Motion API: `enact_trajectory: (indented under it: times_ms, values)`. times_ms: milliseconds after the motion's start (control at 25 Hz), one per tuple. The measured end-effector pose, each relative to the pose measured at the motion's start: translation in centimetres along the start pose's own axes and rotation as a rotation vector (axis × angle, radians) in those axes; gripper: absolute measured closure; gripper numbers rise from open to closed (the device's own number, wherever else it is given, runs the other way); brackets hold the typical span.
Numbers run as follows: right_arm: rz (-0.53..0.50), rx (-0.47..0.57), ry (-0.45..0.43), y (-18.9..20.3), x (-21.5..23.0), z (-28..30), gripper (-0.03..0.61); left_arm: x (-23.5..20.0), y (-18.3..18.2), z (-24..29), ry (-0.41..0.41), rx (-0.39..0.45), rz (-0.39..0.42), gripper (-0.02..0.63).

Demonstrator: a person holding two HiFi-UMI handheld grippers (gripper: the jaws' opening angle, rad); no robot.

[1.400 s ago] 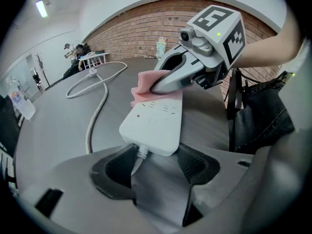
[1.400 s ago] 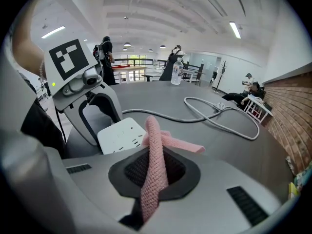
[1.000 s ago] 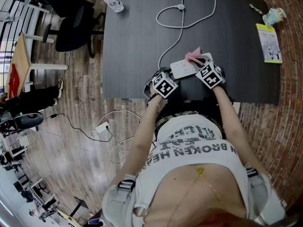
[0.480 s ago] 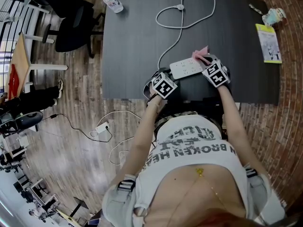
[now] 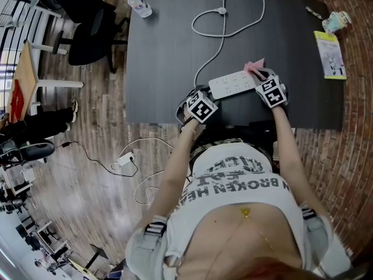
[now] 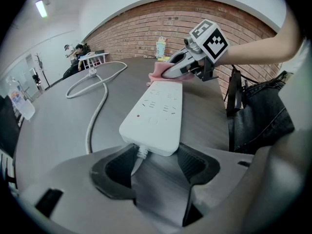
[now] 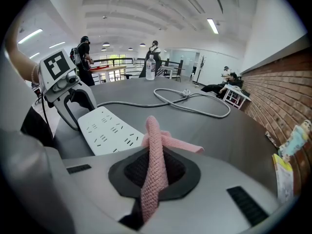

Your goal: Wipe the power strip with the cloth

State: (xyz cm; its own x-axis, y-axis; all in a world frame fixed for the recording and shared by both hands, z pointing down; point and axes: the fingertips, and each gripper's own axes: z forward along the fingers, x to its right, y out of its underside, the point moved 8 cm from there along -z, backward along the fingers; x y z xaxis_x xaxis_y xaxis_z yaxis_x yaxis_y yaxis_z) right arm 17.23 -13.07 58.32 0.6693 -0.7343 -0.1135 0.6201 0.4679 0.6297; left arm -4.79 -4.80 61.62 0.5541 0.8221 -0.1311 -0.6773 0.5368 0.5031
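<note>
The right claw (image 7: 155, 165) is clamped on a pink cloth (image 7: 156, 145), whose folded end sticks out past the jaws and touches the far end of the white power strip (image 6: 156, 108). The left claw (image 6: 155, 156) grips the strip's cord end, one jaw on each side and the cord (image 5: 224, 25) leaving between them. The strip lies flat near the front edge of the dark worktop (image 5: 169, 51), and its cord loops away toward the far side. A clear bottle (image 5: 139, 2) stands at the far left corner; I cannot tell what is in it. Both bare forearms reach forward over the front edge, the claws at opposite ends of the strip.
</note>
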Motion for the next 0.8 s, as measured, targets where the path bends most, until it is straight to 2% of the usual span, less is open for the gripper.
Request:
enact_trajectory:
  times_ms: [400,800]
  values:
    - [0.047,0.033,0.029,0.43,0.5,-0.11,0.561,-0.12,0.02,-0.09,0.001,0.002,0.0,0.354]
    - [0.049,0.035,0.042,0.66,0.46,-0.13,0.561,-0.09,-0.05,0.09,-0.003,0.004,0.0,0.354]
